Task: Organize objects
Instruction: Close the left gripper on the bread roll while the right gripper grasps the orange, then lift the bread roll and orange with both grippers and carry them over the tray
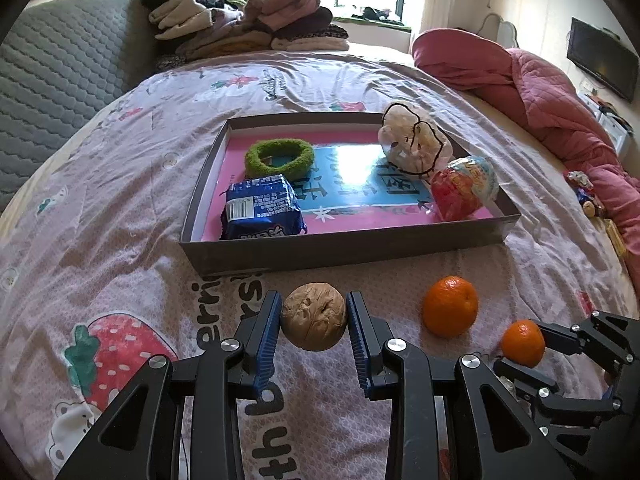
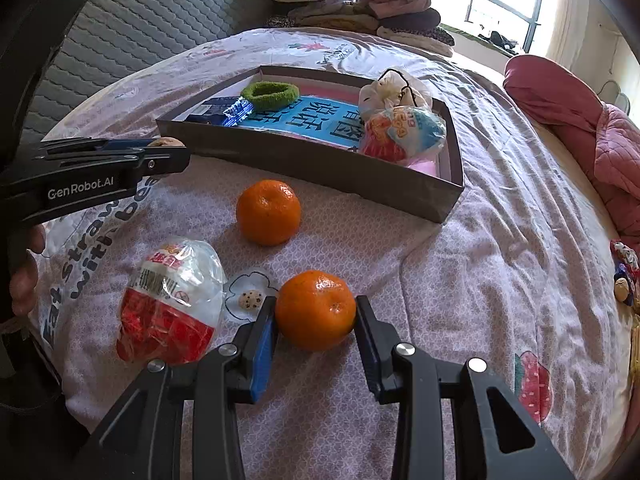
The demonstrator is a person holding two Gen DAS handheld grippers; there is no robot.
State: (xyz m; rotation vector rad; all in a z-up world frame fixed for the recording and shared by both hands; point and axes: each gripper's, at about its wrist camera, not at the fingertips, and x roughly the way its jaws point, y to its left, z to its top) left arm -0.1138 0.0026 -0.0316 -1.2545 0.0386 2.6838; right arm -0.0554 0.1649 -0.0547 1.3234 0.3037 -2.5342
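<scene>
Left gripper [image 1: 314, 322]: blue-padded jaws closed on a walnut [image 1: 314, 317], just above the printed bedsheet [image 1: 120, 208] in front of the box. Right gripper [image 2: 316, 312]: jaws clamped on a small orange [image 2: 315, 310]; a second orange [image 2: 268, 212] and a wrapped toy egg [image 2: 172, 300] lie nearby on the sheet. Shallow box [image 1: 348, 246]: contains a blue snack packet [image 1: 262, 208], green ring [image 1: 279, 156], plush bag [image 1: 414, 142] and another toy egg [image 1: 464, 188].
</scene>
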